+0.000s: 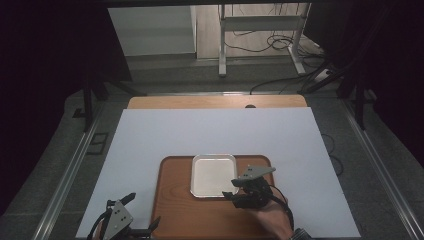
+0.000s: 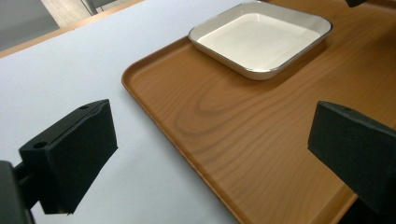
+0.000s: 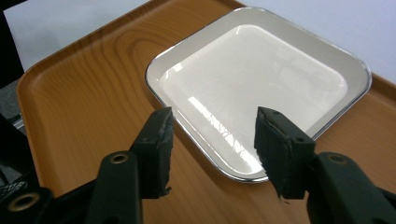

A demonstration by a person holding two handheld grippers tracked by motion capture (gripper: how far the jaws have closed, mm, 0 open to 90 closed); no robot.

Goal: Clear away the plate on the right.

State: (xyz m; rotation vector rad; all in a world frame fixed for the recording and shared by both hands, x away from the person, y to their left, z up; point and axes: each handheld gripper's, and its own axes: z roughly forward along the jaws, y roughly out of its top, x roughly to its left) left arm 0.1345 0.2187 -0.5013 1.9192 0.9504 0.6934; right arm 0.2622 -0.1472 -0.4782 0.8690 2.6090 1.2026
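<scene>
A square white plate (image 1: 213, 175) with a thin metallic rim sits on the far half of a wooden tray (image 1: 175, 210). My right gripper (image 1: 231, 188) hovers open at the plate's near right corner, its jaws straddling the rim (image 3: 219, 168) with nothing held between them. My left gripper (image 1: 144, 210) stands wide open at the tray's near left corner; one jaw is over the white table cover, the other over the tray (image 2: 243, 140). The plate (image 2: 261, 39) lies empty ahead of it.
A white sheet (image 1: 215, 130) covers most of the table, with a strip of bare wood (image 1: 215, 102) at the far edge. Beyond it are a metal desk frame (image 1: 260, 45) and loose cables (image 1: 280, 45) on the floor.
</scene>
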